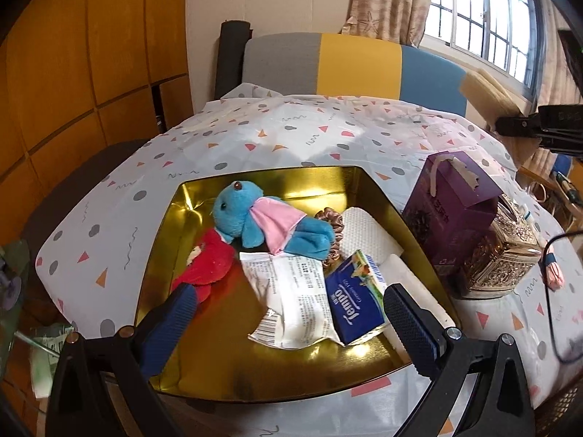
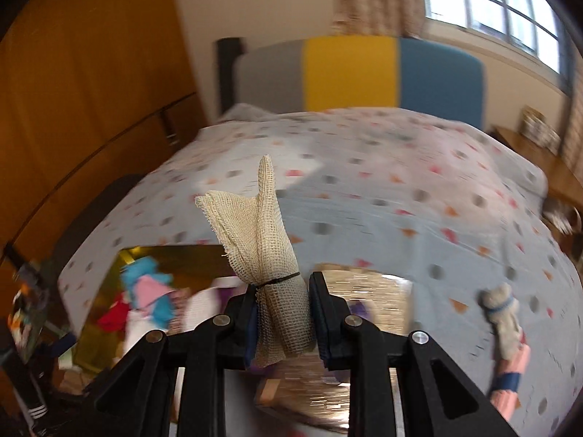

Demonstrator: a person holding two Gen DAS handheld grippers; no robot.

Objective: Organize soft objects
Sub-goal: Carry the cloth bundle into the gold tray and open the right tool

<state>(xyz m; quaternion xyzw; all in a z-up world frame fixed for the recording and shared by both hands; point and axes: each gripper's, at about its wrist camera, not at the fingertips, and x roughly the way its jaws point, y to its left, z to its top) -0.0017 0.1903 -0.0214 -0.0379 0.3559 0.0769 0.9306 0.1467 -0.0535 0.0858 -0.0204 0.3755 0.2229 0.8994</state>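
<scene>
A gold tin tray (image 1: 204, 360) lies on the patterned bedspread. In it are a blue plush toy with a pink scarf (image 1: 266, 220), a red plush (image 1: 209, 264), a white snack packet (image 1: 291, 300), a blue Tempo tissue pack (image 1: 355, 298), a white sponge pad (image 1: 366, 233) and a satin scrunchie (image 1: 329, 220). My left gripper (image 1: 288, 322) is open above the tray's near side, empty. My right gripper (image 2: 282, 313) is shut on a cream mesh cloth bundle (image 2: 262, 233) tied with a black band, held up above the bed; the tray (image 2: 105, 276) shows blurred at the lower left.
A purple gift box (image 1: 455, 211) and an ornate gold box (image 1: 506, 255) stand right of the tray. A pink-and-grey sock (image 2: 504, 324) lies on the bedspread at the right. The headboard (image 1: 357, 65) is behind, a wooden wardrobe (image 1: 73, 73) at the left.
</scene>
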